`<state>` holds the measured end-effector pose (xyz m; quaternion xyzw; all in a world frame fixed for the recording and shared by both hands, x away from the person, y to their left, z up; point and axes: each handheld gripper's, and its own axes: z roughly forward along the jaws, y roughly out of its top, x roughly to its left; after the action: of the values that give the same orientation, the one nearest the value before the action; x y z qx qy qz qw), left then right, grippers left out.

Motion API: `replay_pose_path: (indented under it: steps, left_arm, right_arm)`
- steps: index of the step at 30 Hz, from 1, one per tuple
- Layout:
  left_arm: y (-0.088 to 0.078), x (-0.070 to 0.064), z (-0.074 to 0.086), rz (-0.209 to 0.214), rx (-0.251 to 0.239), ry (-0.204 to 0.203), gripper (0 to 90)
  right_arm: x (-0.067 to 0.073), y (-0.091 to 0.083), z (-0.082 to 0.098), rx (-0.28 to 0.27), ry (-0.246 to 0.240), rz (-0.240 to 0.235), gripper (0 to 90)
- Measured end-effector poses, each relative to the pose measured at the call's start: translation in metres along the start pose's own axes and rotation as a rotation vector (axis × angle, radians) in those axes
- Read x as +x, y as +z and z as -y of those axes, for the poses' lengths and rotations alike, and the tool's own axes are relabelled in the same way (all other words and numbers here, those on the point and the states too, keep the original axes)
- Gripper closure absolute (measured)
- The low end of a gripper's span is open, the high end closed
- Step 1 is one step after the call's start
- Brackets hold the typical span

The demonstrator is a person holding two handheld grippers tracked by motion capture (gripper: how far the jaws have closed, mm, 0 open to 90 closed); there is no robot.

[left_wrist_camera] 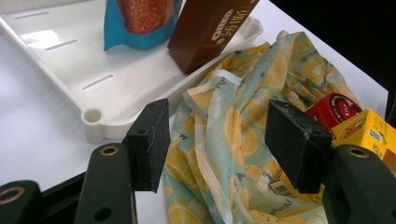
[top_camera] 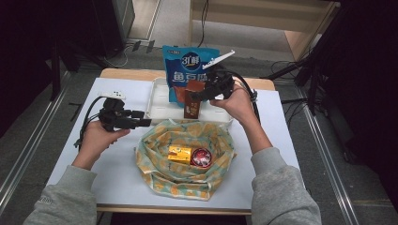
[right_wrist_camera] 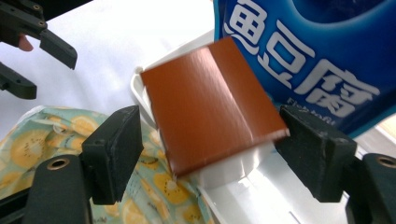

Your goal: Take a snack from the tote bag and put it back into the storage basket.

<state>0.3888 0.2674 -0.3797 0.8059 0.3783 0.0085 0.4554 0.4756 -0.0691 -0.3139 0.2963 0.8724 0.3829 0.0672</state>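
The right gripper [top_camera: 196, 96] is standing with its jaws spread wide on either side of the tall brown cardboard snack box [top_camera: 192, 104], its pads clear of the box's faces. The box is standing on end at the front edge of the shallow white plastic tray [top_camera: 157, 105], leaning against the blue foil pouch with white lettering [top_camera: 190, 68] upright behind it. The left gripper [top_camera: 146, 123] is hovering open and empty beside the lemon-patterned fabric bag [top_camera: 155, 159], just in front of the tray's near corner. Inside the bag, a small yellow carton [top_camera: 179, 153] and a round red tin [top_camera: 201, 157] are lying side by side, touching
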Motion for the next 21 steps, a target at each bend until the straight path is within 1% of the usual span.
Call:
replay_pose_path:
  steps: [5, 11, 15, 21]
  left_arm:
    - [0.0, 0.0, 0.0, 0.003, -0.002, 0.0, 40.7]
    - [0.0, 0.0, 0.0, 0.003, 0.0, -0.003, 40.7]
    - [0.0, 0.001, 0.0, 0.002, -0.002, -0.002, 40.7]
    - [0.0, 0.001, 0.0, 0.001, -0.002, -0.002, 40.7]
  right_arm:
    - [0.002, 0.009, -0.005, 0.012, -0.006, 0.003, 22.8]
    - [0.003, 0.018, -0.01, 0.035, -0.009, 0.022, 22.9]
    - [0.005, 0.023, -0.011, 0.05, -0.012, 0.034, 25.3]
    - [0.006, 0.023, -0.011, 0.053, -0.01, 0.043, 29.4]
